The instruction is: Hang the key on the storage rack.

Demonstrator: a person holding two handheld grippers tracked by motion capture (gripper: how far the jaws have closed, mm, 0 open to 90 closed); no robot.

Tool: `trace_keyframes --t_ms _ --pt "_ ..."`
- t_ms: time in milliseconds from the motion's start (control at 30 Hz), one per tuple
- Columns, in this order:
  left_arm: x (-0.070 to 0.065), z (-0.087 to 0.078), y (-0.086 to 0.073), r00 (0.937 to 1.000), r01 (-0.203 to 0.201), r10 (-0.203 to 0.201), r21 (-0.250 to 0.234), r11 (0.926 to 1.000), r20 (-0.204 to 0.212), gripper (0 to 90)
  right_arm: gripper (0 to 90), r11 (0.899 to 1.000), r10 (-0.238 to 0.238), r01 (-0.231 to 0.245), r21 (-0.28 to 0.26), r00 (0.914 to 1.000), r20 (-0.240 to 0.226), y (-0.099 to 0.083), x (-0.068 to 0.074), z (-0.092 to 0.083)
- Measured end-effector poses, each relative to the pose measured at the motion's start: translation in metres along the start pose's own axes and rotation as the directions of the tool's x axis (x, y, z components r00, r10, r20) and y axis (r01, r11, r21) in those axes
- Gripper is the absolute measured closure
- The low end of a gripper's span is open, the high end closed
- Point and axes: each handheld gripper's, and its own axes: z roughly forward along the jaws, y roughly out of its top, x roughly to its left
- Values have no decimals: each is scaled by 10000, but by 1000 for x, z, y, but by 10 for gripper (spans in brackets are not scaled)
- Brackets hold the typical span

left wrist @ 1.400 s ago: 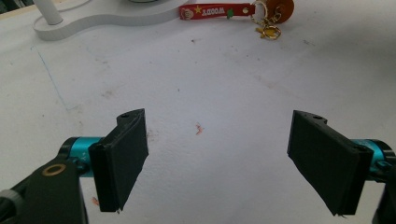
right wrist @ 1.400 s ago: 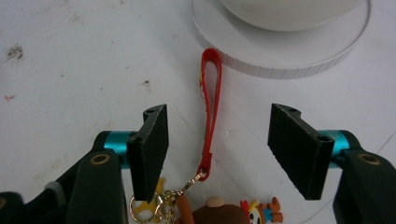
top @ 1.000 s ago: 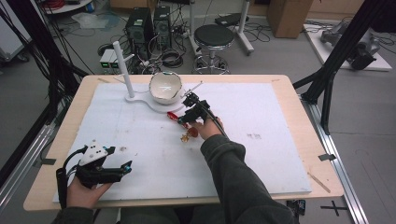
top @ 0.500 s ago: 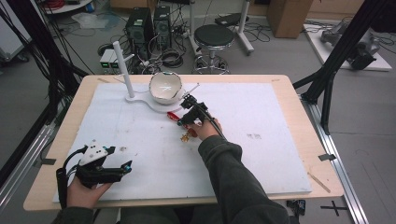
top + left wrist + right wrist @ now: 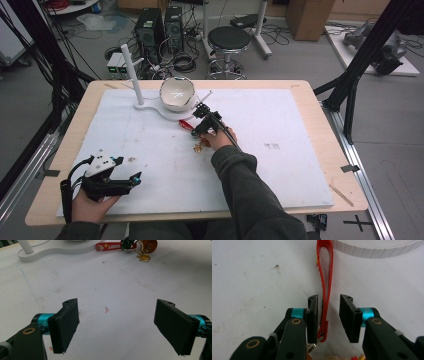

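- White mat (image 5: 300,150): covers a pale wooden table (image 5: 320,100); scuffed, with small stains.
- White stand (image 5: 150,105): curved flat base and upright post, upper left of centre in the high view; a glossy white bowl (image 5: 176,93) sits on it.
- Red strap (image 5: 325,277): flat looped ribbon, lying just below the stand's ribbed rim; a metal clip and charms join its lower end.
- Right gripper (image 5: 329,315): jaws partly open, straddling the red strap; left pad touching it, right pad apart.
- Left gripper (image 5: 117,327): lower left in the high view, jaws wide apart, holding nothing, over bare mat.
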Motion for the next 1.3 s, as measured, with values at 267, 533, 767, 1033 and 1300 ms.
trace_keyframes --t_ms 267,533,767,1033,1300 --pt "0 0 0 10000 49 -49 -36 10000 -3 205 770 9999 -63 63 159 10000 -23 0 1 2" --pt "0 0 0 10000 36 -36 -31 10000 -1 204 839 9999 -53 54 122 9999 -107 0 2 3" --pt "1 0 0 10000 4 -4 -13 10000 -34 205 853 9995 -247 250 177 9996 -158 0 3 -3" --pt "0 0 0 10000 -9 9 0 10000 -42 204 854 9978 -535 515 -409 9974 -479 2 9 -18" --pt "0 -1 0 10000 31 -32 -52 10000 -30 205 855 9931 -793 739 -910 9952 -581 2 14 -35"
